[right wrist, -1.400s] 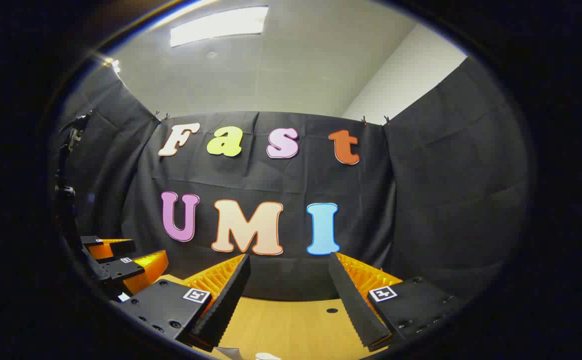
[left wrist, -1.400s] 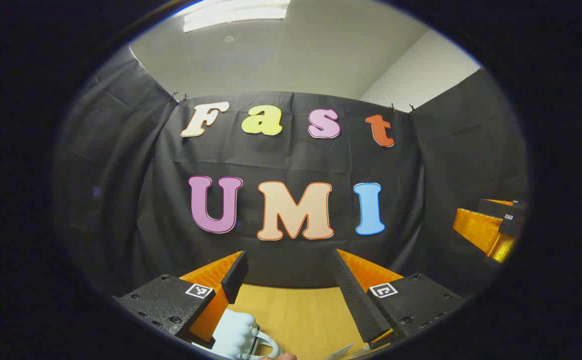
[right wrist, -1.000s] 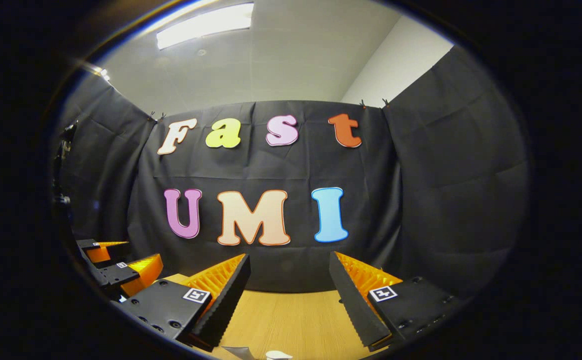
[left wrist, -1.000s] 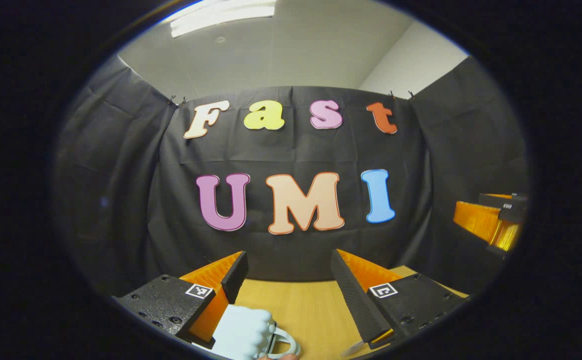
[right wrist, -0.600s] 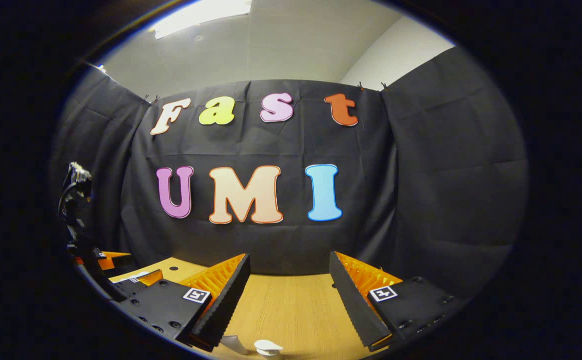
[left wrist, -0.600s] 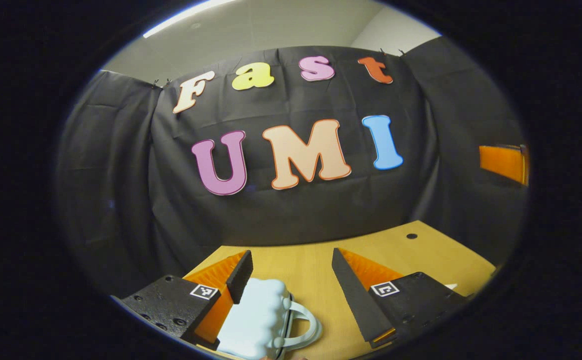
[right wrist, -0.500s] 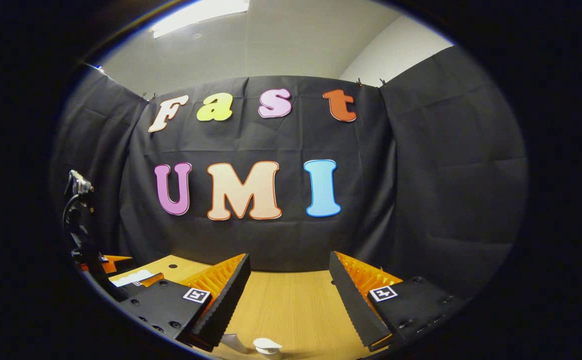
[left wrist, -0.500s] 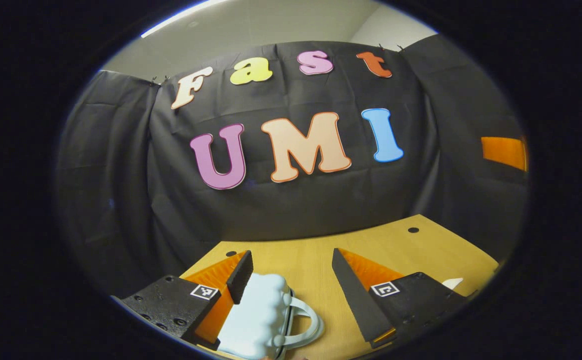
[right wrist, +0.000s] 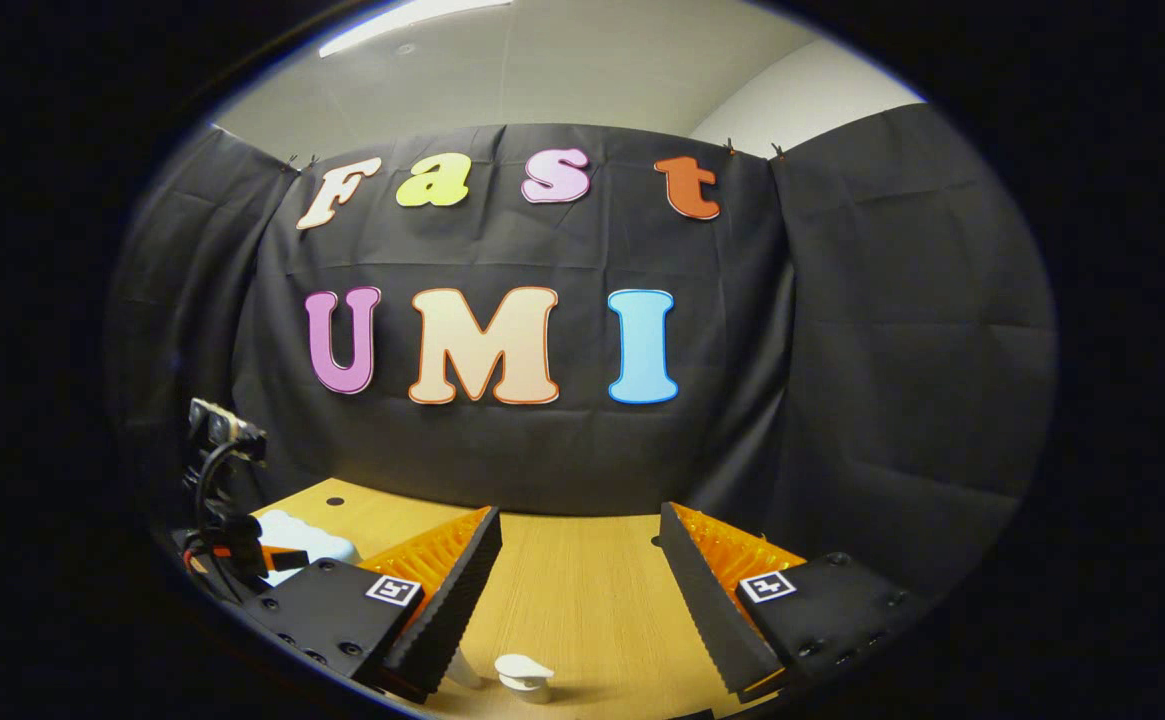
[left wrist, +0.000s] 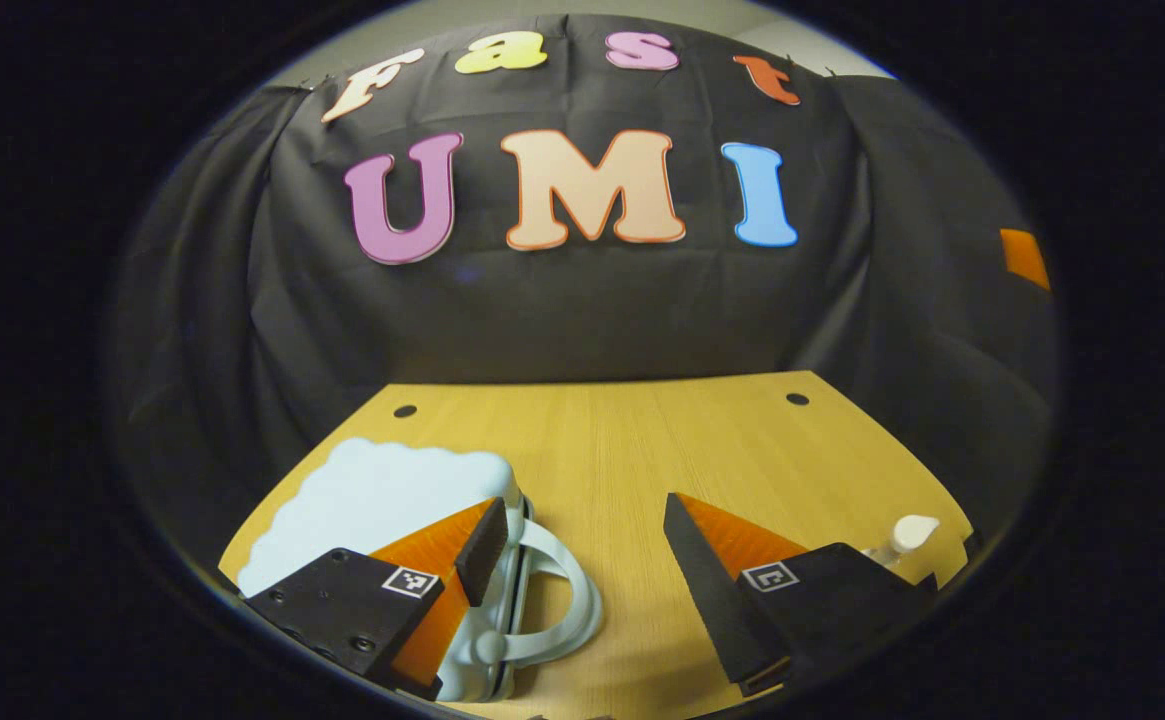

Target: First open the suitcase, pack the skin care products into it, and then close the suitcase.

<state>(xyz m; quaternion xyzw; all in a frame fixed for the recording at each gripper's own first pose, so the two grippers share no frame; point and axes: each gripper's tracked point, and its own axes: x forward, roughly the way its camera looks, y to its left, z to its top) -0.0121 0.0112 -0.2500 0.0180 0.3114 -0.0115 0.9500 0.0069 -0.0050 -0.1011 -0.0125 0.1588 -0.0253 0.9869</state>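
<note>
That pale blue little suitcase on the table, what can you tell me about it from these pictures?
The suitcase is pale blue, smooth, plastic-looking, with a scalloped, cloud-like outline. It lies flat and closed on the wooden table, towards its left side. A curved handle of the same colour points to the table's middle. The left gripper hangs open above it, one finger over the handle-side edge; contact is unclear.

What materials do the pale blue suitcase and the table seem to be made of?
The suitcase looks like moulded hard plastic: a smooth, matte pale blue shell with a scalloped edge and a looped handle of one piece. The table looks like light wood or a wood-look laminate; fine straight grain lines run along it, and which of the two cannot be told.
</note>
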